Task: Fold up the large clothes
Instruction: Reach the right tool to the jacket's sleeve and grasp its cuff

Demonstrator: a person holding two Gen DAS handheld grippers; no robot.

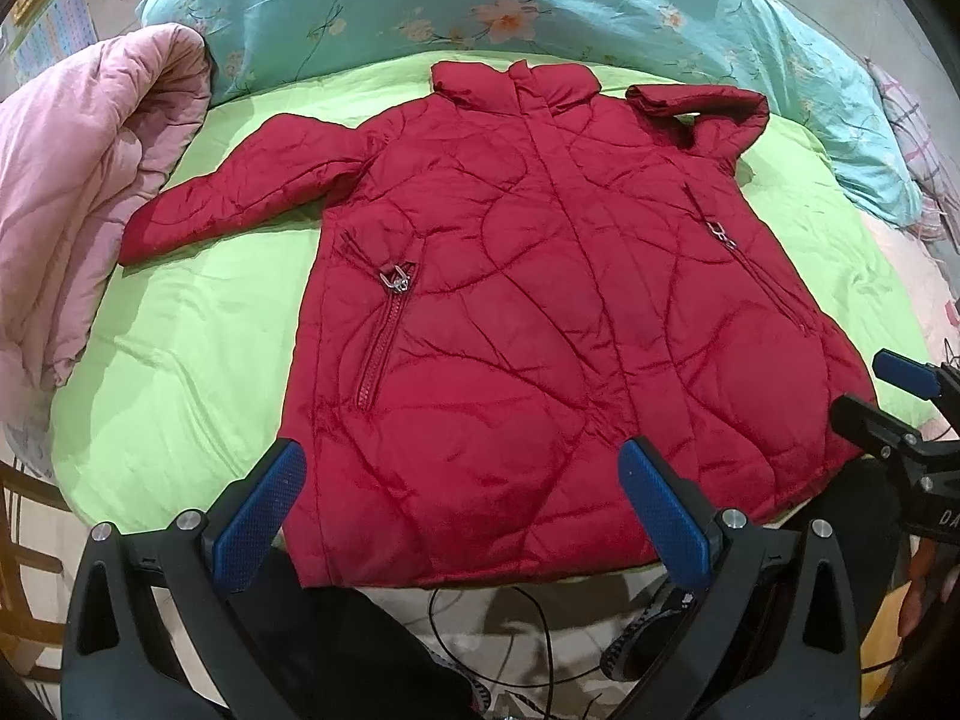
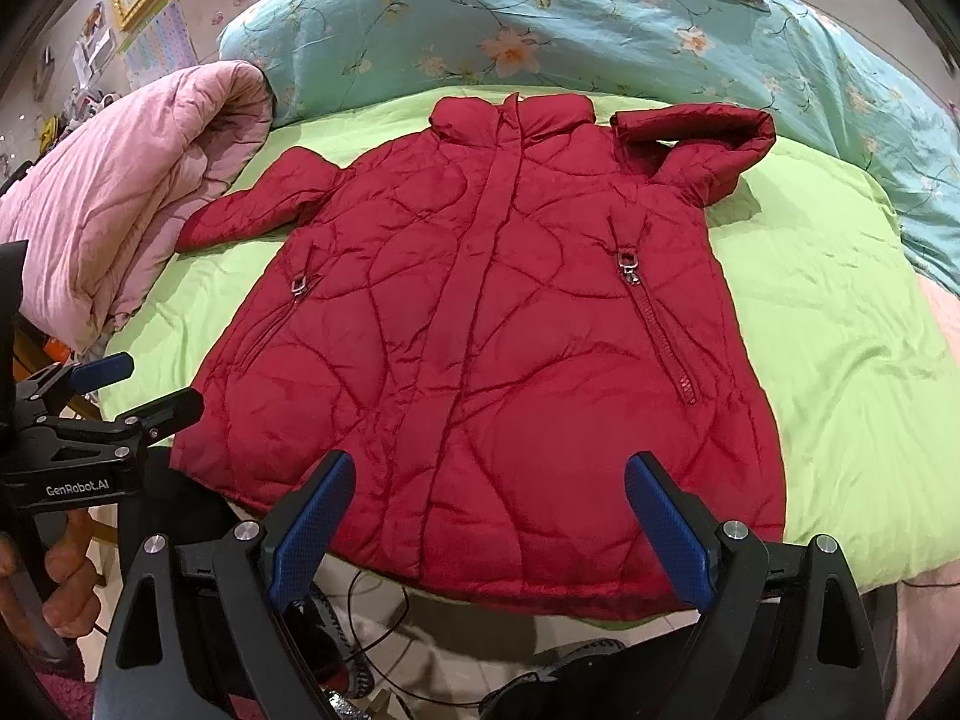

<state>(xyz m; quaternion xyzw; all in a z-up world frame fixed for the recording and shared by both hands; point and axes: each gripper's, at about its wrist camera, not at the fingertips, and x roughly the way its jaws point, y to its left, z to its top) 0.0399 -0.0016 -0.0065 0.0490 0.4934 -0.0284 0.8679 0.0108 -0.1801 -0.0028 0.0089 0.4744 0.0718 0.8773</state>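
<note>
Red quilted jacket (image 1: 510,312) lies flat, front up, across the middle of the frame on the lime-green sheet (image 1: 180,348), collar toward the top, hem hanging just over the near bed edge. One sleeve stretches to the left, the other is folded in at upper right. Left gripper (image 1: 462,510) sits at the bottom, jaws spread wide and holding nothing, the hem showing between the blue pads, contact unclear. Right gripper (image 2: 489,525) is the same story: wide open, empty, hem framed between its fingers. Pink quilt (image 1: 84,180) bunched at the left, teal floral duvet (image 1: 540,12) along the top
</note>
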